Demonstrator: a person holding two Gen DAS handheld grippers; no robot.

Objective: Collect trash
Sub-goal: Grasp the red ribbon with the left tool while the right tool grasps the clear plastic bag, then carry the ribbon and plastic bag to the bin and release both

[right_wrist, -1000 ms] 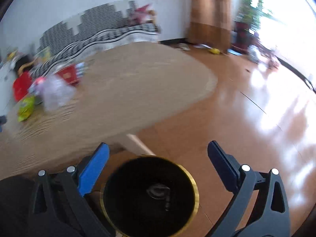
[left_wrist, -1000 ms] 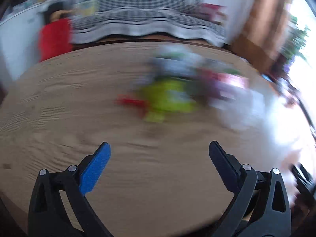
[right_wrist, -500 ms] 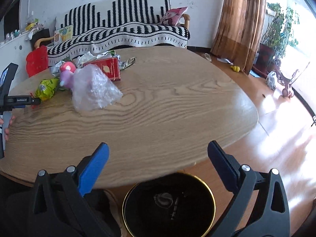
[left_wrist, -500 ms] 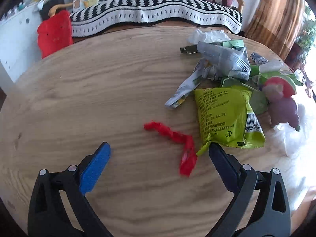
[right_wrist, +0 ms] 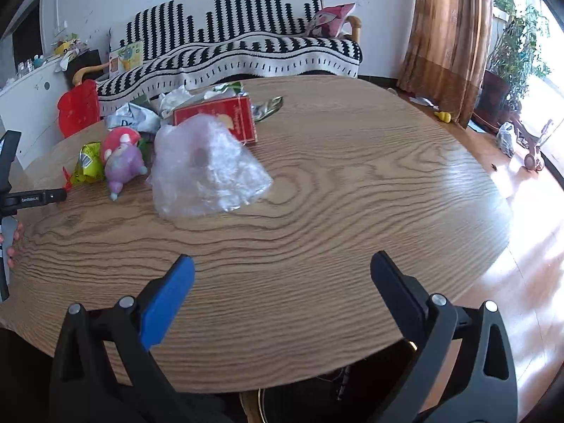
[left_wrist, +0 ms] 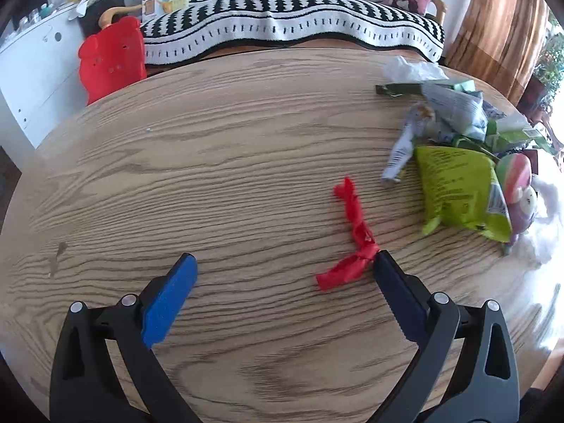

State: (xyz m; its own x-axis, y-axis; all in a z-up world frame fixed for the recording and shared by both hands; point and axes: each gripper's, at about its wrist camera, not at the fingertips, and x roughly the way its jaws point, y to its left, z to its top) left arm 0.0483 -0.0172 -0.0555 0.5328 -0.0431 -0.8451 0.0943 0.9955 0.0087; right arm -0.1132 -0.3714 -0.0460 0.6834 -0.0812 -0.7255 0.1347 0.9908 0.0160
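My left gripper (left_wrist: 283, 264) is open and empty just above the round wooden table (left_wrist: 176, 162). A twisted red wrapper (left_wrist: 354, 236) lies on the table, its near end beside my right fingertip (left_wrist: 384, 264). A green snack bag (left_wrist: 458, 190), silver wrappers (left_wrist: 447, 109) and a pink-and-purple toy (left_wrist: 518, 187) lie to the right. My right gripper (right_wrist: 282, 268) is open and empty over the table's near edge. A crumpled clear plastic bag (right_wrist: 208, 169), a red box (right_wrist: 222, 120) and the toy (right_wrist: 121, 155) lie ahead on its left.
A black bin with a gold rim (right_wrist: 338, 391) stands on the floor under the table's near edge, mostly hidden. A striped sofa (right_wrist: 239, 46) and a red chair (left_wrist: 109, 56) stand behind the table. The left gripper's body (right_wrist: 21, 197) shows at the right wrist view's left edge.
My left gripper has moved in closer and to the left, so the red wrapper now lies beside its right fingertip. My right gripper has risen over the table, hiding most of the bin.
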